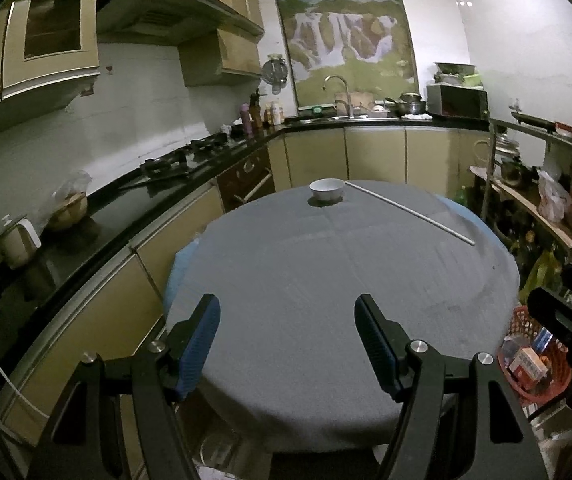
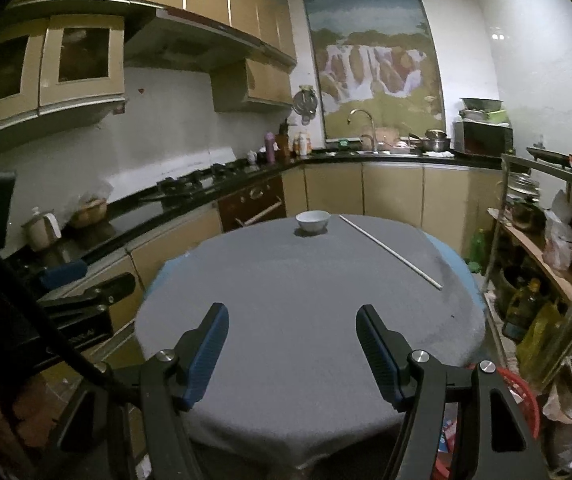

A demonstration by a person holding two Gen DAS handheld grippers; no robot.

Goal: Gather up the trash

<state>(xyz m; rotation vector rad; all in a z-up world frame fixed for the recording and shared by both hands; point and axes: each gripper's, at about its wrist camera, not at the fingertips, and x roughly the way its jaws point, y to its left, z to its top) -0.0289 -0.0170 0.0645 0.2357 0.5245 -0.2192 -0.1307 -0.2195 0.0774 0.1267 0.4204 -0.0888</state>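
A round table [image 1: 326, 280] [image 2: 306, 300] with a grey cloth stands in front of me. A white bowl [image 1: 326, 190] [image 2: 313, 221] sits at its far edge. A long thin white stick [image 1: 410, 213] [image 2: 390, 251] lies on the cloth to the right of the bowl. My left gripper [image 1: 288, 340] is open and empty above the near edge of the table. My right gripper [image 2: 292, 348] is open and empty above the near edge too. A red basket [image 1: 538, 356] with trash packets stands on the floor right of the table.
A black kitchen counter [image 1: 105, 204] with a hob runs along the left and back walls, with a sink [image 1: 342, 116] and microwave [image 1: 458, 102]. A cluttered metal shelf rack [image 2: 546, 240] stands to the right. The other gripper shows at the right edge [image 1: 566, 312] and the left edge [image 2: 85, 292].
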